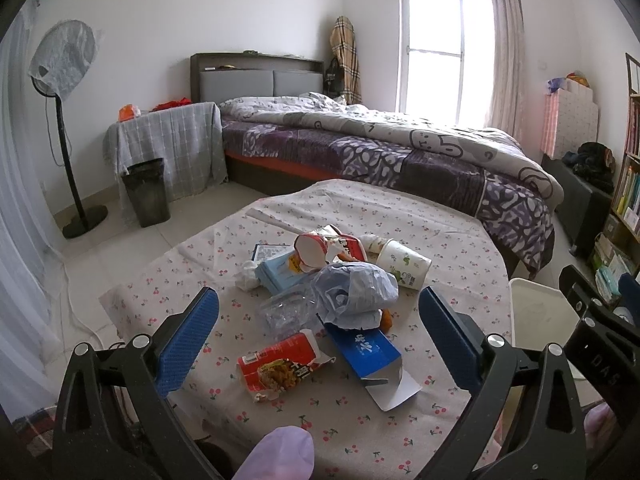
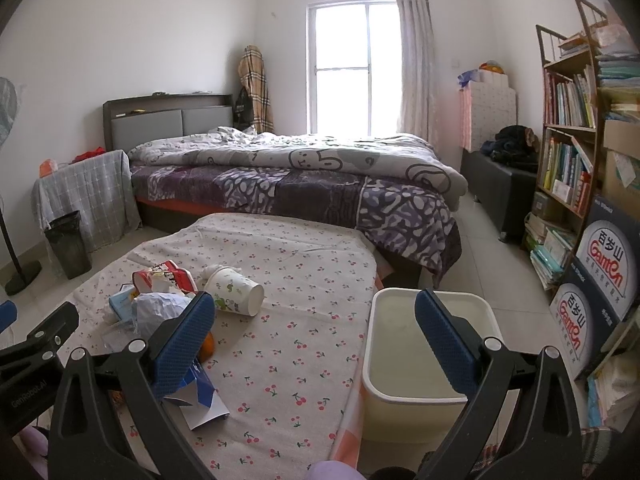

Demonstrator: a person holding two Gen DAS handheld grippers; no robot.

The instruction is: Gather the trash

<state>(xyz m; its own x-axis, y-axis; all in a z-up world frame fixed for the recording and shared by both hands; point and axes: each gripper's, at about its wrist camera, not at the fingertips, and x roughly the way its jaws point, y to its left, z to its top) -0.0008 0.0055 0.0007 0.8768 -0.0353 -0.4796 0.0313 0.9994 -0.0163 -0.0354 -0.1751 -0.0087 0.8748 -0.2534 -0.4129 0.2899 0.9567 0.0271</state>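
A pile of trash lies on the cherry-print tablecloth: a red noodle wrapper, a blue carton, a crumpled blue plastic bag, clear plastic, a red snack pack, a light blue box and a tipped paper cup. My left gripper is open and empty, hovering over the wrapper and carton. My right gripper is open and empty, above the table's right edge. The cup and the white bin show in the right wrist view.
The white bin stands on the floor right of the table. A black waste basket and a fan stand at far left. A bed lies behind the table. A bookshelf and Ganten boxes stand at right.
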